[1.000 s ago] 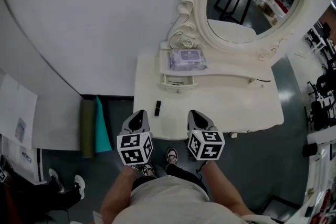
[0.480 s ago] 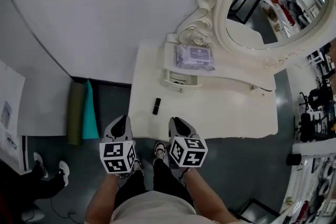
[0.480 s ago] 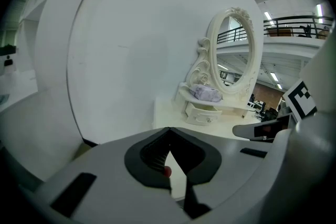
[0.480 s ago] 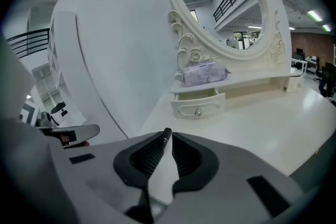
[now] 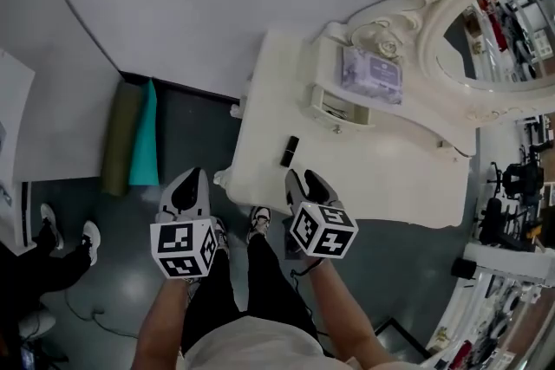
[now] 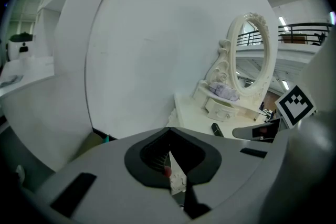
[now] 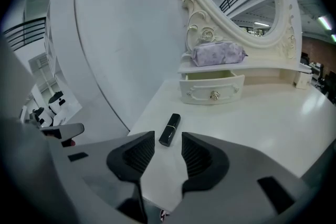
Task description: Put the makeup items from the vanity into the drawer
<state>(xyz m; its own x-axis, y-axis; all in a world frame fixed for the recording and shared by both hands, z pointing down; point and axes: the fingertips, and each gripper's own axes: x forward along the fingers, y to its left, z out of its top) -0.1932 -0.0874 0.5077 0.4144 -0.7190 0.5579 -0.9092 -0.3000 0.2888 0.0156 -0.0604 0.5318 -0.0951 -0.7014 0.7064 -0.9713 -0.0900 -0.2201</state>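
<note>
While black oblong lipstick tube (image 7: 169, 129) lies by left edge of cream bench (image 7: 273, 113), right hand-held gripper (image 7: 167, 152) has just been opening — empty; left hand-held gripper (image 6: 169, 139) closed.

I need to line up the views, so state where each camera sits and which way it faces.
Head view: on the person's head, looking steeply down at the vanity; shows both forearms, legs, left gripper, right gripper.
Left gripper view: on the left gripper, facing the vanity across its shut jaws.
Right gripper view: on the right gripper, facing the drawer; its jaws have just been opening, nothing between them.
All three share the lipstick.
</note>
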